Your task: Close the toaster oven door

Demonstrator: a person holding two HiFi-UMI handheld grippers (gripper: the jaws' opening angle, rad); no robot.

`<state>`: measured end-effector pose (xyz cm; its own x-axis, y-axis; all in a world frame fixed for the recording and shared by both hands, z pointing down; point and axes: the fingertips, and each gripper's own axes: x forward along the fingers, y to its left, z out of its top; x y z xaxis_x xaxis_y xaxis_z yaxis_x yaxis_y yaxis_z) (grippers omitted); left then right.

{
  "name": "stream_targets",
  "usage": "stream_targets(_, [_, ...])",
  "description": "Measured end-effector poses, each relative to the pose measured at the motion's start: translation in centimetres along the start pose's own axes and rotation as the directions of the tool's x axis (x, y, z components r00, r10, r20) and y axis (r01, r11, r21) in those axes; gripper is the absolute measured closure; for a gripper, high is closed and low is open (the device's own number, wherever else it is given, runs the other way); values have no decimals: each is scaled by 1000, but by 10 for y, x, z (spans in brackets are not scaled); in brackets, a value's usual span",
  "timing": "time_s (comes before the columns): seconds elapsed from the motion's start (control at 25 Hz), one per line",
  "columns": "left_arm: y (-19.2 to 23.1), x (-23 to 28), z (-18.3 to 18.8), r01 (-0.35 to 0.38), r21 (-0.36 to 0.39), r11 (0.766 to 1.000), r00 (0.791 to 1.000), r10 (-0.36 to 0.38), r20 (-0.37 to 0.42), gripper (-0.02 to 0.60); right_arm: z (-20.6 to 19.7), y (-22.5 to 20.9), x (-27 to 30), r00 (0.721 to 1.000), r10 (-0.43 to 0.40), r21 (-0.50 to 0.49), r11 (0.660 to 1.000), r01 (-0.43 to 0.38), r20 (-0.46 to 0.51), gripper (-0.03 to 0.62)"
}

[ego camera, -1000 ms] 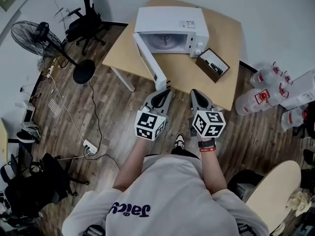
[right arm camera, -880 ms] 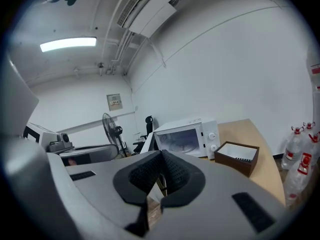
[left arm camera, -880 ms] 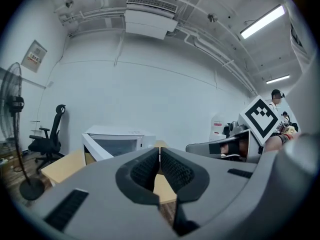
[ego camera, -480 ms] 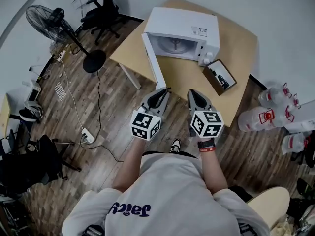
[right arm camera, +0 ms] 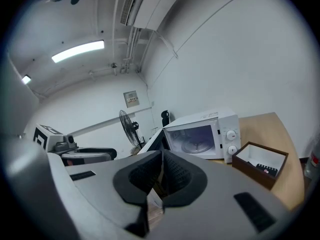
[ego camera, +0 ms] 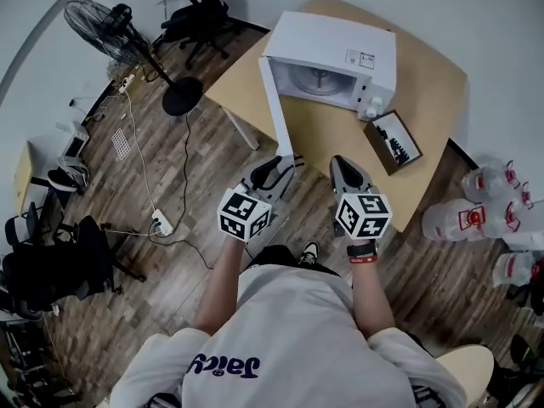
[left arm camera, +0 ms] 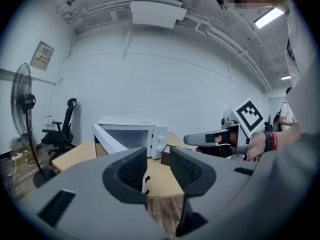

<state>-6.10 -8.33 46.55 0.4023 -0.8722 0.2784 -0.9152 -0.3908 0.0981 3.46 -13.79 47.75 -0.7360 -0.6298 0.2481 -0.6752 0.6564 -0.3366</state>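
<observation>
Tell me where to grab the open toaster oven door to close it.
Grip the door at its free vertical edge, nearest you, coming from the front. It stands open, hinged at the oven's left side, so that thin edge points toward you.

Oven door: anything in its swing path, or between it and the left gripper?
Nothing visible. The table across the door's swing to the oven is bare; the brown box sits by the knobs, seemingly outside the arc. The left gripper, jaws opening and empty, has a clear line to the door.
</observation>
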Motion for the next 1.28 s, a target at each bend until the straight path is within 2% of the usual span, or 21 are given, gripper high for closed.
stream_targets(0.24, [22, 1, -15, 7, -39, 999, 1000, -8, -26, 405, -4, -2, 23, 1000, 12, 8, 1000, -12, -27, 580])
stream_targets(0.52, [53, 9, -42, 61, -63, 996, 994, -66, -86, 345, -6, 1, 52, 998, 21, 4, 1000, -21, -60, 580])
stream_targets(0.68, [62, 18, -53, 86, -56, 995, 988, -92, -122, 334, 0, -3, 66, 998, 20, 4, 1000, -20, -61, 580])
stream_targets(0.92, [75, 26, -63, 111, -67, 991, 989, -117, -88, 334, -1, -3, 83, 997, 33, 24, 999, -31, -72, 579])
stream_targets(1.16, [75, 35, -80, 177, -69, 982, 974, -185, -132, 334, -2, -7, 97, 995, 43, 21, 999, -41, -91, 580])
stream_targets(1.28, [76, 37, -86, 188, -71, 980, 971, -196, -140, 334, -1, -7, 102, 994, 48, 22, 999, -47, -95, 580])
